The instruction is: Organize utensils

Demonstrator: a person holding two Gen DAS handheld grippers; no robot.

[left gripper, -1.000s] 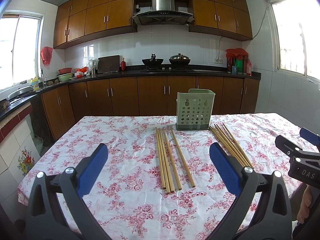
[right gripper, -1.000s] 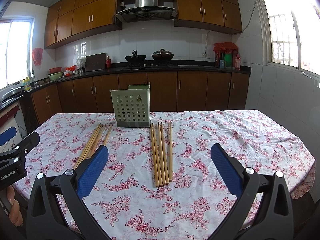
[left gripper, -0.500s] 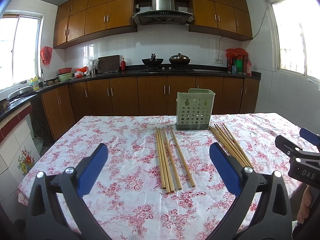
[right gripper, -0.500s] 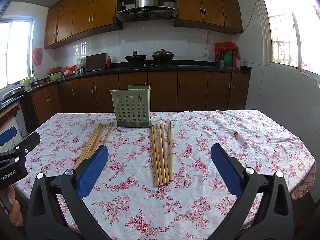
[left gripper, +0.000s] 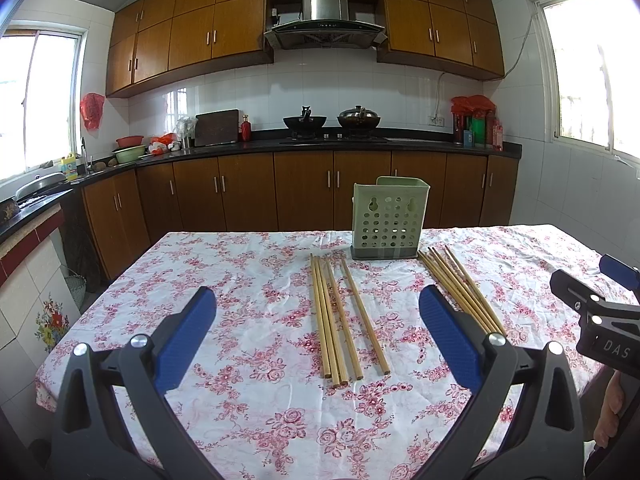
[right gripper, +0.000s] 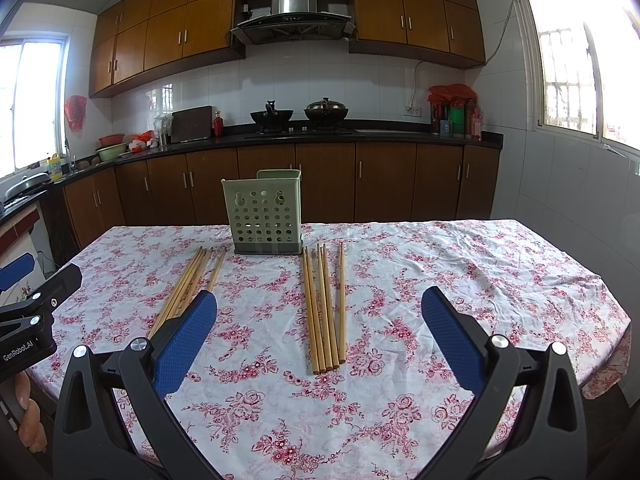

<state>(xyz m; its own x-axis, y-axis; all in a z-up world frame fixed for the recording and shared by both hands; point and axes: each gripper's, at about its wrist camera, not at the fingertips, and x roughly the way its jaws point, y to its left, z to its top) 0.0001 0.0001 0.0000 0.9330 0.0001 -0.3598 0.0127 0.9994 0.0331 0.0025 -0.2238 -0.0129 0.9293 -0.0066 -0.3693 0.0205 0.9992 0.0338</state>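
A pale green perforated utensil holder stands upright at the table's far side. Two bundles of wooden chopsticks lie flat in front of it. The left bundle rests between my left gripper's fingers in depth, further off. The right bundle lies ahead of my right gripper. My left gripper is open and holds nothing, hovering over the near table edge. My right gripper is open too, likewise empty. Each gripper shows at the edge of the other's view.
A floral tablecloth covers the table. Kitchen cabinets, a stove with two pots and a countertop run along the back wall. A person's hand grips the left tool's handle at the near edge.
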